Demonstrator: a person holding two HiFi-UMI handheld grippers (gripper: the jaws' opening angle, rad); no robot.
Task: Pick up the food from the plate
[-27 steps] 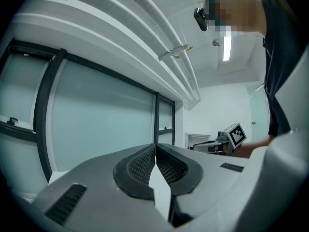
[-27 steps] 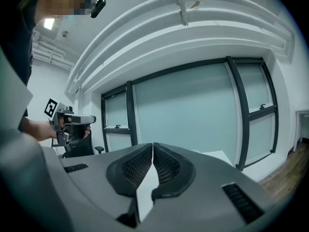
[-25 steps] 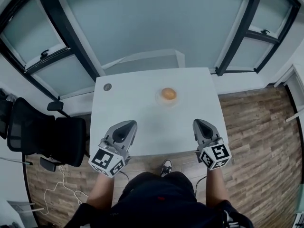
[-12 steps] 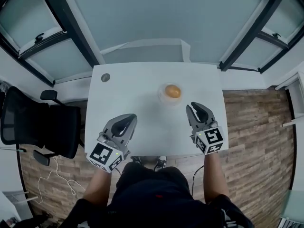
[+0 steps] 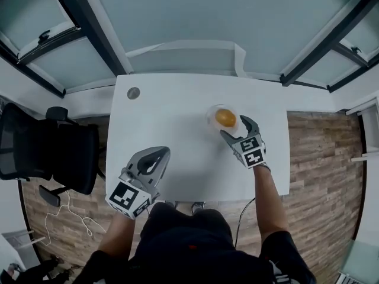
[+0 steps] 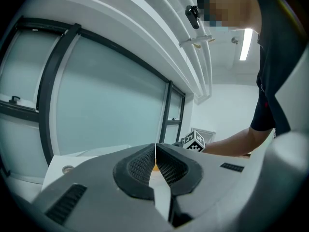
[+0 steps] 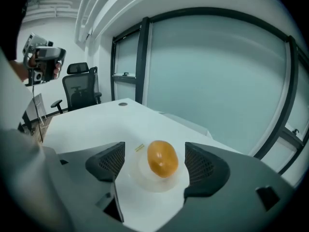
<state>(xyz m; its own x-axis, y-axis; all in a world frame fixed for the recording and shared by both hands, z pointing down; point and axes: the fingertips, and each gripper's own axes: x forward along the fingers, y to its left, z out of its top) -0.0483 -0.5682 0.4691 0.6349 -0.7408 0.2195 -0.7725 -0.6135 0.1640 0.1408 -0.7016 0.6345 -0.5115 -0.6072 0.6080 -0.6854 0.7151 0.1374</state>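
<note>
An orange, rounded piece of food (image 5: 225,118) lies on a small clear plate (image 5: 211,112) on the white table (image 5: 172,123), right of its middle. My right gripper (image 5: 237,127) has reached the plate's near edge and its jaws are opening. In the right gripper view the food (image 7: 162,158) lies on the plate (image 7: 145,177) between the two spread pads (image 7: 110,161), which do not touch it. My left gripper (image 5: 155,156) hangs shut over the table's near left part with nothing in it; in its own view its jaws (image 6: 155,164) meet.
A small grey disc (image 5: 134,93) is set in the table's far left corner. A black office chair (image 5: 50,152) stands left of the table. Glass walls with dark frames run behind it. Wooden floor (image 5: 325,158) lies to the right.
My right gripper has moved forward from the table's near edge up to the plate, and its jaws have gone from shut to wide apart. The left gripper has barely moved.
</note>
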